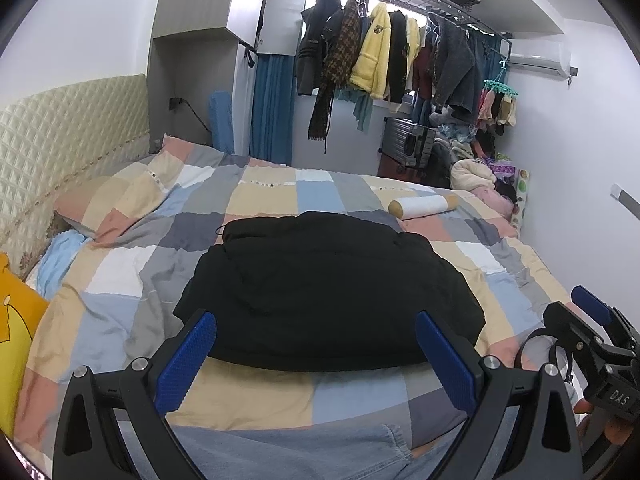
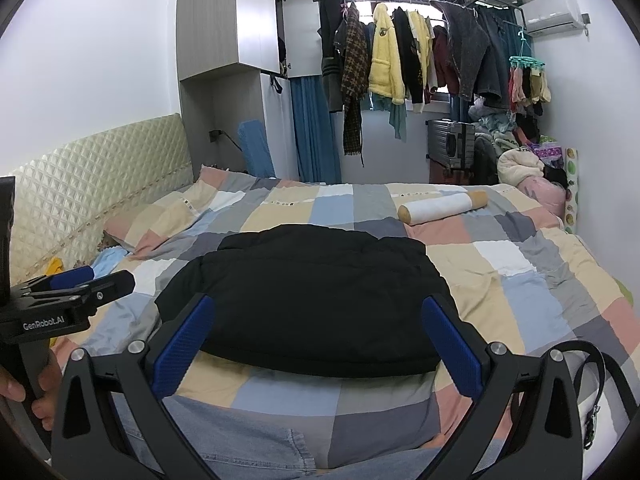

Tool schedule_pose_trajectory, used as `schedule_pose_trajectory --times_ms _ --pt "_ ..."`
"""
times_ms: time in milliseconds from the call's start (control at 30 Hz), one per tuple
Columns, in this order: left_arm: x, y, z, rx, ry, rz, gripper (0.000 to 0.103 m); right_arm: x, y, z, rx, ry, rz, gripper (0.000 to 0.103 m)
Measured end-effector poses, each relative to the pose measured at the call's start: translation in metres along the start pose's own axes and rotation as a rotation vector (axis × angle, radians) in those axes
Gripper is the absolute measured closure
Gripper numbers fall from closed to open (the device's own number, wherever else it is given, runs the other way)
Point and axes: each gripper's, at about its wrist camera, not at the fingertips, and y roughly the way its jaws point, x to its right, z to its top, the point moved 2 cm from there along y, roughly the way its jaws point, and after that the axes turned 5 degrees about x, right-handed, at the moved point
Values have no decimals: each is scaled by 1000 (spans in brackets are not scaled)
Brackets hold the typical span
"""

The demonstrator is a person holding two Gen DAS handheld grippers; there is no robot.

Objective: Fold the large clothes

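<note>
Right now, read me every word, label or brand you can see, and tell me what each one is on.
"DAS" on the right claw body, seen from the left wrist view.
"GenRobot.AI" on the left claw body, seen from the right wrist view.
The badge on the hanging yellow jacket is too small to read.

Black jacket (image 1: 328,292) folded on bed

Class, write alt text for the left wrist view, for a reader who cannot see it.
A folded black jacket lies on a bed with a checked quilt, framed by the open blue-padded left gripper, which holds nothing. The right gripper shows at the right edge, and coats hang on a rail behind.
</note>
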Motion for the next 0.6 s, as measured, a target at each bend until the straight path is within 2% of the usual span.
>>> schedule_pose_trajectory --times_ms 600 --pt "1 -17 2 24 1 -11 2 -1 -8 1 9 -4 -3 0"
